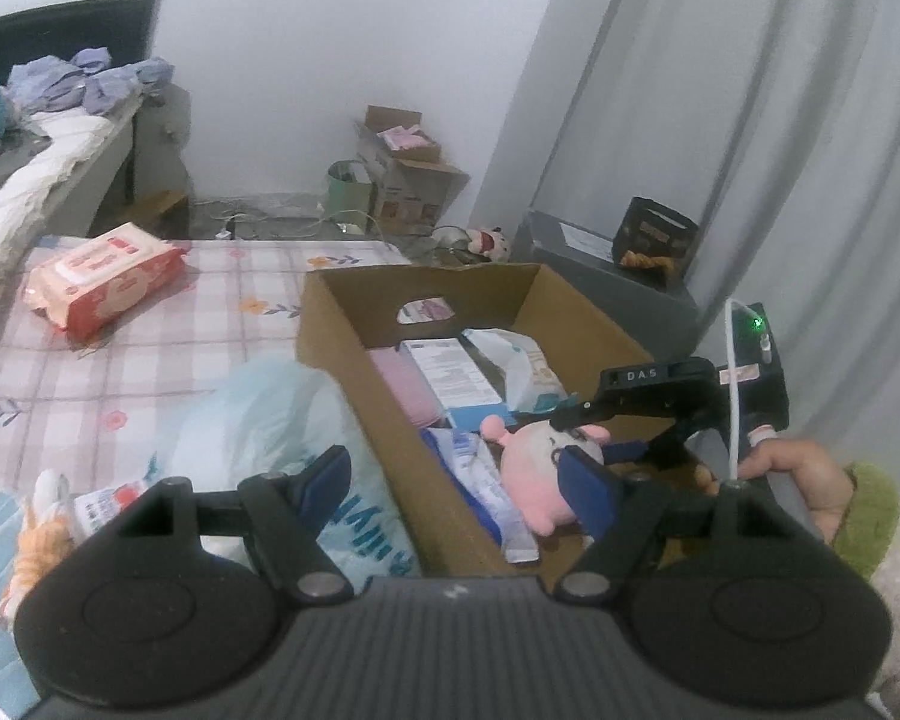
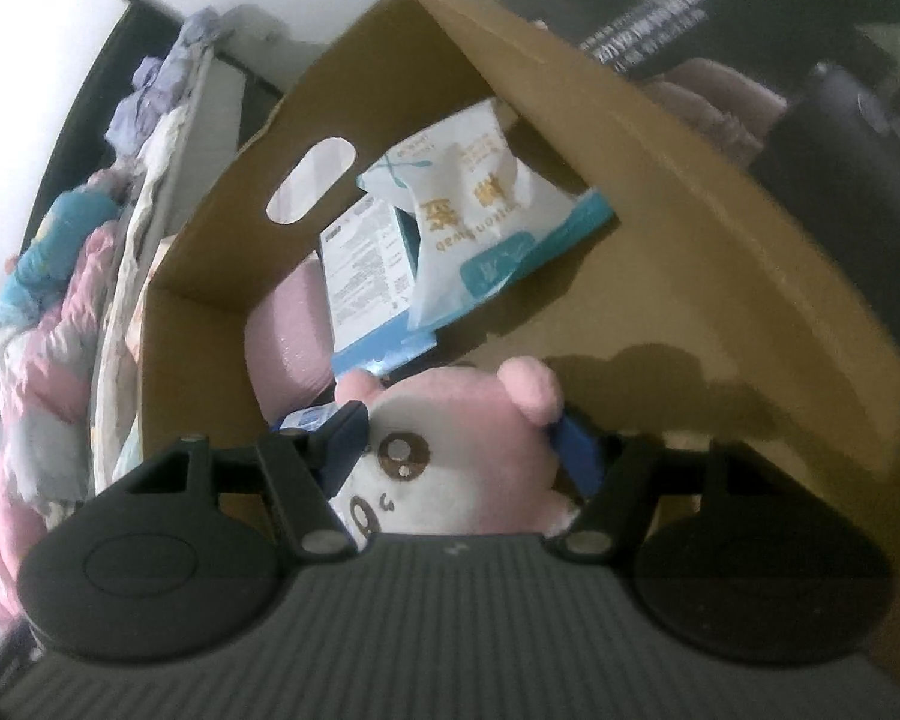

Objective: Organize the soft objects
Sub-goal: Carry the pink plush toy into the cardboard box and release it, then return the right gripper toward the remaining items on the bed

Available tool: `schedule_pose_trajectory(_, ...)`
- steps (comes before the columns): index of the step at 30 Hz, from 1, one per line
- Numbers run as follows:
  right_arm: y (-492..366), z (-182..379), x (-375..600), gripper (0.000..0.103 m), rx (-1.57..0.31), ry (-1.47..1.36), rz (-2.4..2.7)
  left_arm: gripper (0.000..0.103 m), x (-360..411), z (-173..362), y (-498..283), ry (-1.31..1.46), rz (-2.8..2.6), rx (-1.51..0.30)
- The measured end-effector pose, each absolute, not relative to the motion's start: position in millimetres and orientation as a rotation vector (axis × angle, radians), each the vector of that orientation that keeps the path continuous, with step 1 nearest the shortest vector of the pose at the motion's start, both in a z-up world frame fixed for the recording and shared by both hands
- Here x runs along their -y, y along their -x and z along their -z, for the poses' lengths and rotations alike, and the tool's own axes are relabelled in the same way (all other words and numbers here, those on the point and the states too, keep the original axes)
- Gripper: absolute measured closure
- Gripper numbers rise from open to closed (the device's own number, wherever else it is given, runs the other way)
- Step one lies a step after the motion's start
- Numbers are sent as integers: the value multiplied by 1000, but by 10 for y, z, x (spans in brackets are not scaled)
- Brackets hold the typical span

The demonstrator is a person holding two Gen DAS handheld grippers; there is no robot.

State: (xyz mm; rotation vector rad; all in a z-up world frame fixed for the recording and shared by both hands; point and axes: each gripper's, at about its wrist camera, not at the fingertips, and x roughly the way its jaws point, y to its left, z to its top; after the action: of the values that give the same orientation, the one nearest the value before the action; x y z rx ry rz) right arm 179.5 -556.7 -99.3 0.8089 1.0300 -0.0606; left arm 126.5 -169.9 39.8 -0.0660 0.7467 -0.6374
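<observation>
Round pink-and-white plush toy [image 2: 450, 468] lay inside brown cardboard box [image 2: 660, 192], between blue pads of right tool [image 2: 459, 447]; contact unclear. Left tool [image 1: 459, 489] spread, empty, at box's near wall.

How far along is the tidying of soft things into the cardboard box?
Done: several packs lie in the cardboard box. In hand: the pink plush sits between the right hand-held gripper fingers, inside the box. Left: red wipes pack and orange plush outside.

Left gripper [image 1: 459, 483] spread, empty; right gripper [image 2: 459, 444] spread.
</observation>
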Motion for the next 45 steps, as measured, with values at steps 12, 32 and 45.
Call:
schedule_pose_trajectory(12,-1774,748,5445,25,-987,-701,96,22,1163,-322,-1045,88,544,-734)
schedule_pose_trajectory(32,-1515,-335,4002,22,-839,-473,-336,21,-85,-1,-503,120,244,-748)
schedule_pose_trajectory(45,-1803,-225,2344,23,-1018,-473,-722,33,-415,522,-839,169,102,-893)
